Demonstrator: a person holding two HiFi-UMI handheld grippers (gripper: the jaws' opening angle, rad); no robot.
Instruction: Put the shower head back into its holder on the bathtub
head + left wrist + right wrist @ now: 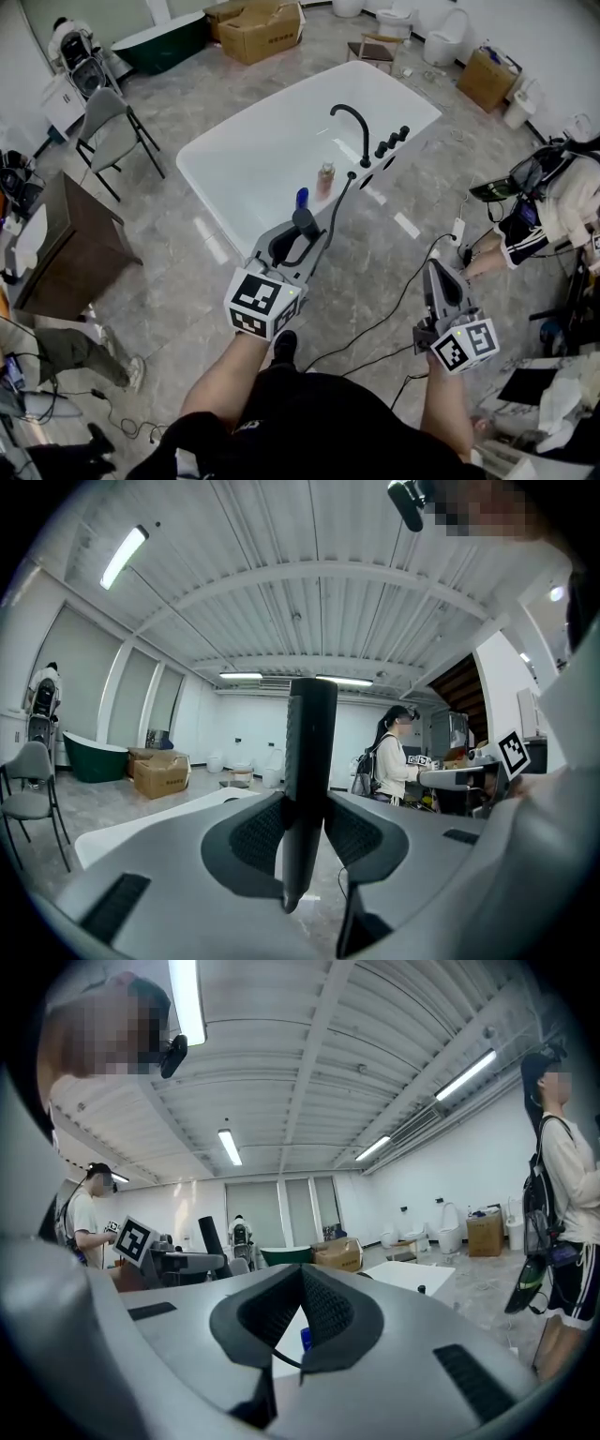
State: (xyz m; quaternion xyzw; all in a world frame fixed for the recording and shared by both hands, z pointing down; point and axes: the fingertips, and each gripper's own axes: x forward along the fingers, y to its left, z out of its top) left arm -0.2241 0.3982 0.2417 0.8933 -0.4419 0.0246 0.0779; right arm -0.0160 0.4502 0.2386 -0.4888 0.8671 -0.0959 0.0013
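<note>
The left claw [307, 236] grips the shower head [305, 223] upright. The tub [262, 159] lies ahead, farther from the clenched, empty right claw [439, 277].

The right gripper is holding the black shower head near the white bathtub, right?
Not quite. It is the left gripper that holds the black shower head near the white bathtub. The left gripper view shows it clamped between those jaws. The right gripper is shut with nothing in it.
</note>
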